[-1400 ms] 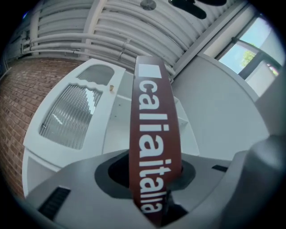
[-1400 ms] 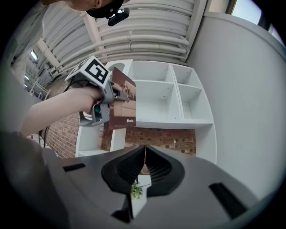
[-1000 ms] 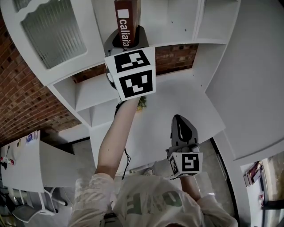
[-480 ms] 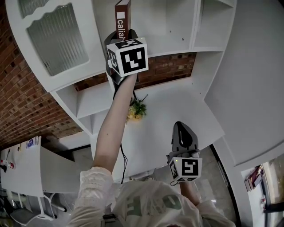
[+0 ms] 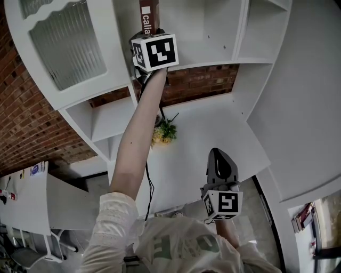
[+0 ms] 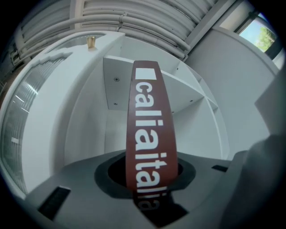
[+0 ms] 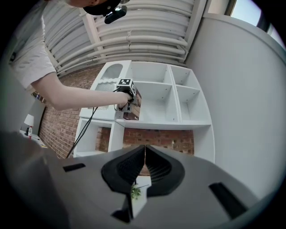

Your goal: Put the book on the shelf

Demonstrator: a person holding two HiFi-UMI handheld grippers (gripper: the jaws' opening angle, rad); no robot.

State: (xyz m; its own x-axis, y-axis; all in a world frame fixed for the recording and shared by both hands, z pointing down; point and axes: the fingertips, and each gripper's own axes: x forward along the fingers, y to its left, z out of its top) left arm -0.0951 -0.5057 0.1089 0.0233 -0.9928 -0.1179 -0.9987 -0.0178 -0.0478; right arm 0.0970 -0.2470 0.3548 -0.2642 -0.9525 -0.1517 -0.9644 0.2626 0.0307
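Observation:
A dark red book [image 5: 148, 15] with white lettering stands upright in my left gripper [image 5: 151, 34], which is shut on its lower end. My left arm is raised, and the book is inside an upper compartment of the white shelf unit [image 5: 213, 32]. In the left gripper view the book's spine [image 6: 149, 129] rises from between the jaws, with the shelf's white back wall [image 6: 94, 129] behind it. The right gripper view shows the book [image 7: 134, 107] at the shelf's [image 7: 178, 105] left compartment. My right gripper [image 5: 217, 154] hangs low over the white desk, shut, with nothing in it.
A small potted plant [image 5: 164, 132] stands on the white desk top [image 5: 224, 128] under the shelves. A glass cabinet door [image 5: 64, 42] is at the upper left, with a brick wall [image 5: 26, 128] behind. A cable [image 5: 149, 186] hangs along my left arm. A white table [image 5: 32, 197] is at the lower left.
My left gripper has carried the book up and further into the shelf compartment. The right gripper has stayed where it was.

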